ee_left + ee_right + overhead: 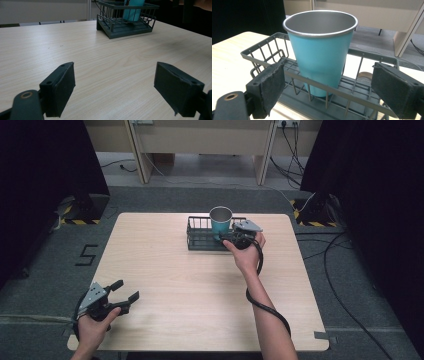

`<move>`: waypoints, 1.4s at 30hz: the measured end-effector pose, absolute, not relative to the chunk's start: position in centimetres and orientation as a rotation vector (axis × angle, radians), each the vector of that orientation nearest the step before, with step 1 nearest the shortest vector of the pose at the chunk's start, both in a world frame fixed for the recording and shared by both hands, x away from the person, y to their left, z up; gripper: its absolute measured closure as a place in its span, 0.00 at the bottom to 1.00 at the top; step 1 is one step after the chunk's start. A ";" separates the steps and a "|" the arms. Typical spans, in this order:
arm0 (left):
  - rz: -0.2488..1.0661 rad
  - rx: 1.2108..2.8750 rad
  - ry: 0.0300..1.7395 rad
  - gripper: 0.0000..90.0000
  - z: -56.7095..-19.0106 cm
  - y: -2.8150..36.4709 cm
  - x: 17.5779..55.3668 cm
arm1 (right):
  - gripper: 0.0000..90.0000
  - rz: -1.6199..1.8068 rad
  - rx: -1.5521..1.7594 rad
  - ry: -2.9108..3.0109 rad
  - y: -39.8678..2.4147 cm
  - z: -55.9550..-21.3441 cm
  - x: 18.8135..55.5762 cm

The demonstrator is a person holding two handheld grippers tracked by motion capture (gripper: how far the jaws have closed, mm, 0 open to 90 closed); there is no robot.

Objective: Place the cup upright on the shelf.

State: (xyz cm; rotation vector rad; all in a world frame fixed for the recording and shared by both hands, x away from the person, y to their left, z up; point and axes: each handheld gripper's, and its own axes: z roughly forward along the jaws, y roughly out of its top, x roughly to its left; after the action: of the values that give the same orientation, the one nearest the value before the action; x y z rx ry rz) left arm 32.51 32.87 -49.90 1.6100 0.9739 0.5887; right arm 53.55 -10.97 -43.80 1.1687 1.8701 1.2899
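A teal metal cup (320, 52) stood upright inside a dark wire rack (200, 239) at the far side of a pale wooden table (175, 285). The right gripper (231, 239) was at the rack's near rail, jaws wide, gripping nothing. The left gripper (125, 292) rested wide open near the table's front-left corner. The cup bore no readable label; a "5" (86, 255) marked the floor.

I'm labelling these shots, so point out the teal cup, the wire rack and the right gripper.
teal cup (320, 53): right gripper view, on its teal outer wall.
wire rack (260, 51): right gripper view, on its near top rail.
right gripper (227, 238): high view, midway between its fingertips, beside the cup.
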 end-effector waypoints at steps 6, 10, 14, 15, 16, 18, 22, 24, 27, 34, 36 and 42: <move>0.590 1.611 0.974 0.18 -49.9 32.9 32.5 | 0.15 1.287 1.152 1.871 -11.4 -43.6 52.8; 0.589 1.612 0.973 0.18 -49.9 32.8 32.5 | 0.15 1.297 1.160 1.872 -11.8 -43.6 52.3; 0.590 1.613 0.975 0.18 -49.9 32.9 32.5 | 0.16 1.301 1.167 1.868 -12.2 -43.7 51.7; 0.590 1.612 0.975 0.18 -49.9 32.8 32.5 | 0.16 1.302 1.163 1.866 -12.3 -43.7 51.7; 0.590 1.613 0.974 0.18 -49.9 32.8 32.5 | 0.16 1.302 1.163 1.864 -12.5 -43.7 51.5; 0.591 1.615 0.973 0.18 -49.9 32.8 32.5 | 0.16 1.303 1.167 1.863 -12.7 -43.8 51.2; 0.591 1.614 0.975 0.18 -49.9 32.8 32.5 | 0.16 1.307 1.173 1.863 -13.2 -44.0 50.6; 0.591 1.615 0.974 0.18 -49.9 32.8 32.5 | 0.16 1.308 1.178 1.861 -13.4 -44.0 50.3; 0.592 1.615 0.975 0.18 -49.9 32.8 32.5 | 0.16 1.311 1.183 1.854 -13.8 -44.0 49.9; 0.590 1.614 0.975 0.18 -49.9 32.8 32.5 | 0.16 1.316 1.185 1.848 -14.5 -44.0 49.0; 0.591 1.615 0.975 0.18 -49.9 32.8 32.5 | 0.16 1.317 1.188 1.848 -14.7 -44.0 48.7; 0.591 1.616 0.975 0.18 -49.9 32.8 32.5 | 0.17 1.318 1.186 1.848 -15.1 -44.0 48.0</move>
State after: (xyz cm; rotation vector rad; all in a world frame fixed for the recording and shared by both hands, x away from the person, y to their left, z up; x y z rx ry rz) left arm 32.49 32.83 -49.92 1.6157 0.9752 0.5915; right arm 48.00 -15.10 -44.01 1.1862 1.8479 1.3178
